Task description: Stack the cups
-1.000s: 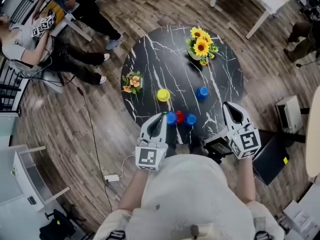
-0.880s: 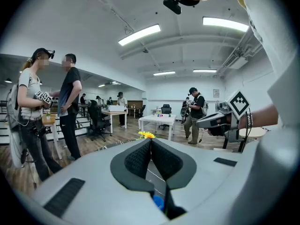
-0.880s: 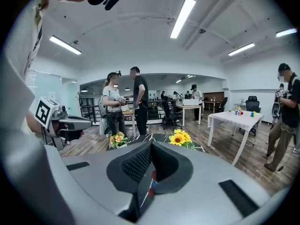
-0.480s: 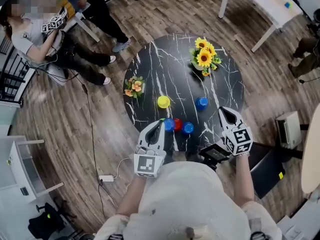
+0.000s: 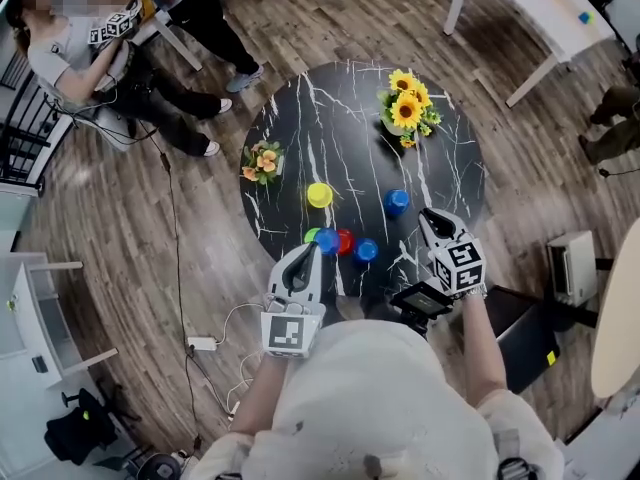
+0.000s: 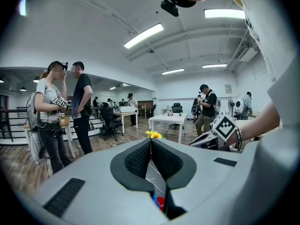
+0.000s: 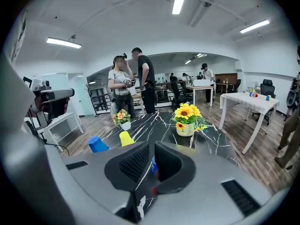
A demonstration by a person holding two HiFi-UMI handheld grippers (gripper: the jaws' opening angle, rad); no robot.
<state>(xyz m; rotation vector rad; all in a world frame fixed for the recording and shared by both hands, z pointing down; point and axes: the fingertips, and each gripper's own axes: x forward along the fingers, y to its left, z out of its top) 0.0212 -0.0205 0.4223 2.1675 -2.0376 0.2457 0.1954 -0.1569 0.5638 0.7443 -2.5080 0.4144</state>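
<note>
Several cups stand upside down on the black marble table (image 5: 300, 118): a yellow cup (image 5: 319, 195), a lone blue cup (image 5: 397, 202), and a near row of green (image 5: 311, 235), blue (image 5: 327, 241), red (image 5: 345, 241) and blue (image 5: 367, 250). My left gripper (image 5: 313, 252) hangs at the near edge just behind that row. It is shut and empty, as the left gripper view (image 6: 151, 142) shows. My right gripper (image 5: 428, 216) is low over the near right edge. Its jaws have just been opening to a narrow gap (image 7: 151, 146) and hold nothing; a blue cup (image 7: 153, 165) shows beyond them.
A sunflower pot (image 5: 404, 108) stands at the far right of the table and a small flower pot (image 5: 262, 161) at its left edge. People stand and sit beyond the table at the upper left (image 5: 150, 58). A white table (image 5: 540, 18) is at the upper right.
My right gripper has come down and in toward the table's near right edge, closer to the lone blue cup. The left gripper has stayed by the near row of cups.
</note>
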